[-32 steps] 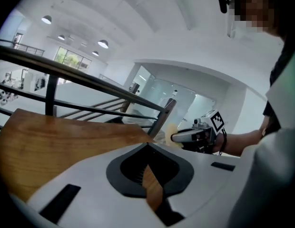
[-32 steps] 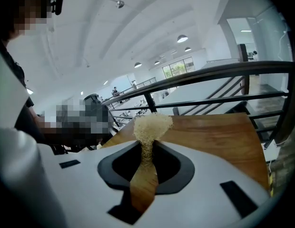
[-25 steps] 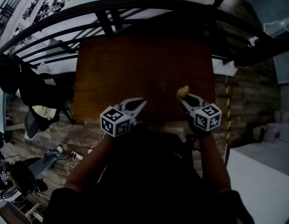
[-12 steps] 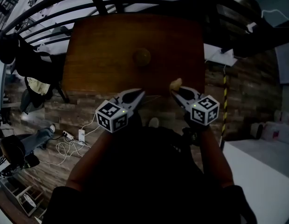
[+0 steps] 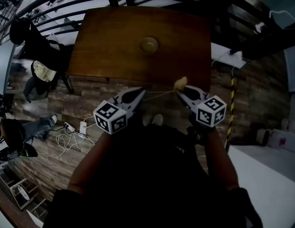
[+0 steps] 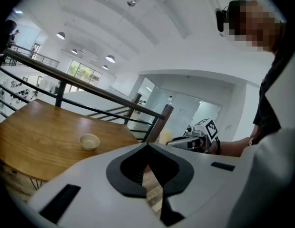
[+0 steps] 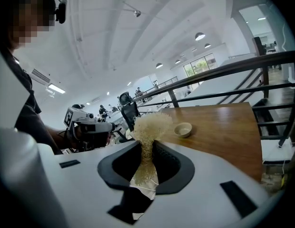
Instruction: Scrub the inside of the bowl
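A small tan bowl [image 5: 148, 44] stands alone on the brown wooden table [image 5: 109, 56]; it also shows in the left gripper view [image 6: 89, 141] and the right gripper view [image 7: 182, 129]. My right gripper [image 5: 179, 92] is shut on a pale yellow fibrous scrubber [image 5: 181, 83], whose tuft sticks out past the jaws [image 7: 150, 125]. My left gripper [image 5: 139, 93] is shut with nothing in it [image 6: 147, 148]. Both grippers hang side by side in front of the table's near edge, over the floor and well short of the bowl.
A dark metal railing [image 5: 62, 18] curves behind the table. A black chair with clothes on it [image 5: 40, 56] stands to the table's left. Cables and a power strip [image 5: 73, 137] lie on the wooden plank floor. A yellow-black striped post [image 5: 231, 108] stands at the right.
Both grippers have drawn back from over the table's near edge to the floor in front of it. The table and bowl now lie farther off, higher in the head view. The scrubber stays gripped.
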A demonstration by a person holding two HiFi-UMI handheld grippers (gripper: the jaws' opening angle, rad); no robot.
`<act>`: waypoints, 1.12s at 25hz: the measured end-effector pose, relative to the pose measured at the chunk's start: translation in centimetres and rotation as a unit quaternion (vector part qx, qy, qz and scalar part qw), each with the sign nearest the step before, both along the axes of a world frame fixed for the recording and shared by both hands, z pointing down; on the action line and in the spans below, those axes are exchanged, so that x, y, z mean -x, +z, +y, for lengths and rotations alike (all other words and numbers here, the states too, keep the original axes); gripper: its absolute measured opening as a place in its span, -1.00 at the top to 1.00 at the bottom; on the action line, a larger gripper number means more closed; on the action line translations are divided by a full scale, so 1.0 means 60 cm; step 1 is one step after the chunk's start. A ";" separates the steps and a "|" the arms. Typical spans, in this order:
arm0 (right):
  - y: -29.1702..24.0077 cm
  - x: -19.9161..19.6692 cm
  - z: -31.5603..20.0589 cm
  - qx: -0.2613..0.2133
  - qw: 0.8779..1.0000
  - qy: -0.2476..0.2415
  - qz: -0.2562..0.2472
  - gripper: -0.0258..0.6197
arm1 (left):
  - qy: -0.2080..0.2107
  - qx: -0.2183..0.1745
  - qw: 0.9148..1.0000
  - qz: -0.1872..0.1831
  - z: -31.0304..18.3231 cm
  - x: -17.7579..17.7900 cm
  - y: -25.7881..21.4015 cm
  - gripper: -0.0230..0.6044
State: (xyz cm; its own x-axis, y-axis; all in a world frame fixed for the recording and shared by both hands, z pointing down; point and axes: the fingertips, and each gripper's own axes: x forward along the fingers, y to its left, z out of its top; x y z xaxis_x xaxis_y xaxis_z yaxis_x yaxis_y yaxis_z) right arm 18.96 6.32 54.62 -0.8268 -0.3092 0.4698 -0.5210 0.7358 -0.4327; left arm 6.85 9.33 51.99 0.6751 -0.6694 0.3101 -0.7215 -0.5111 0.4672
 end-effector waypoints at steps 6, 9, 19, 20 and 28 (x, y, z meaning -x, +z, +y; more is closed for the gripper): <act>-0.019 0.036 0.044 -0.007 1.000 0.005 0.005 0.69 | 0.002 -0.014 1.000 -0.004 0.040 0.043 -0.016 0.94; -0.028 0.065 0.069 -0.009 1.000 0.010 0.006 0.69 | 0.008 -0.018 1.000 0.001 0.060 0.071 -0.024 0.93; -0.034 0.217 0.184 -0.015 0.999 0.028 0.011 0.69 | 0.027 -0.019 0.999 0.008 0.175 0.222 -0.027 0.94; -0.037 0.225 0.197 -0.018 0.999 0.029 0.012 0.69 | 0.030 -0.020 0.999 0.009 0.190 0.230 -0.028 0.94; -0.049 0.236 0.266 -0.029 0.998 0.046 0.024 0.69 | 0.055 -0.028 0.998 0.013 0.261 0.257 -0.023 0.94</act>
State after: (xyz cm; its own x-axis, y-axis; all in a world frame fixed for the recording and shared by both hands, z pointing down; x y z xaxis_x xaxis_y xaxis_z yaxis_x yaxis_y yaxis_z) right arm 4.82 22.26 51.66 -0.7701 -0.4112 0.4877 -0.6074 0.7064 -0.3634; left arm -8.59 24.97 50.61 0.7531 -0.6061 0.2557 -0.6473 -0.6132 0.4528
